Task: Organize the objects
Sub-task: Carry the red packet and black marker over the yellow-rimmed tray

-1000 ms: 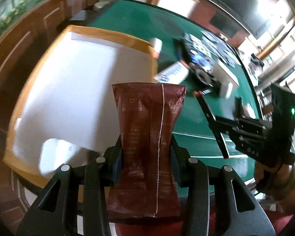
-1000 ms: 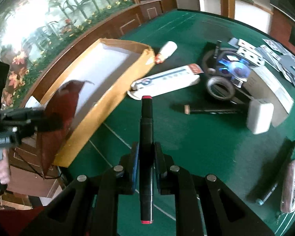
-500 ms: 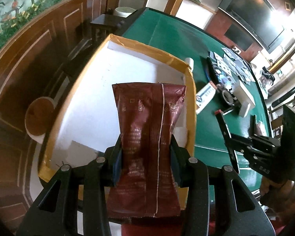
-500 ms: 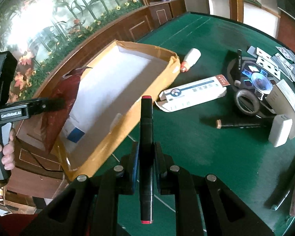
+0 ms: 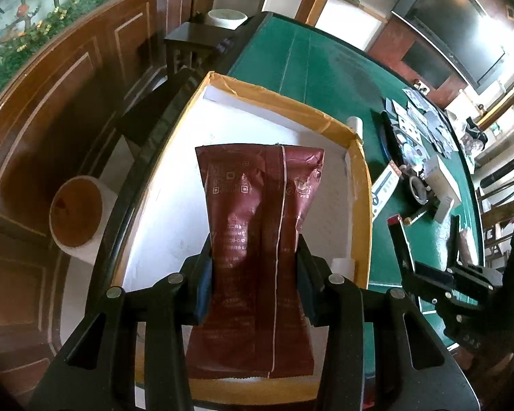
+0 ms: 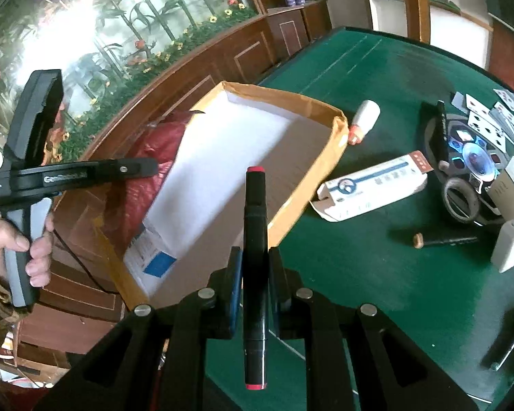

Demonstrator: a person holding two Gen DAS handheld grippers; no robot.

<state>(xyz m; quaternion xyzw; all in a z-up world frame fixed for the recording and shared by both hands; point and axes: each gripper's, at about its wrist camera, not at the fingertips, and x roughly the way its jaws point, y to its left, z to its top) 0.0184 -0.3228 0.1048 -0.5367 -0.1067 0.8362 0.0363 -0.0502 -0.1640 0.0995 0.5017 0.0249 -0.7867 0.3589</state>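
Note:
My left gripper (image 5: 255, 267) is shut on a dark red foil pouch (image 5: 257, 212) and holds it above the near end of a shallow cardboard box (image 5: 361, 185) with a white lining. My right gripper (image 6: 254, 270) is shut on a black marker with red ends (image 6: 255, 239), held above the box's right rim (image 6: 305, 188). In the right wrist view the left gripper (image 6: 144, 171) and the pouch (image 6: 147, 171) hang over the box's left side. In the left wrist view the right gripper (image 5: 407, 267) is at the right.
On the green table (image 6: 377, 274) right of the box lie a white tube (image 6: 363, 120), a white carton (image 6: 373, 191), a tape roll (image 6: 461, 202), a dark stick (image 6: 445, 239), a white block (image 6: 509, 246) and playing cards (image 6: 497, 116). Wood panelling (image 5: 51, 120) runs along the left.
Both grippers have risen and drawn back, so the whole box now shows. The pouch and the marker stay gripped.

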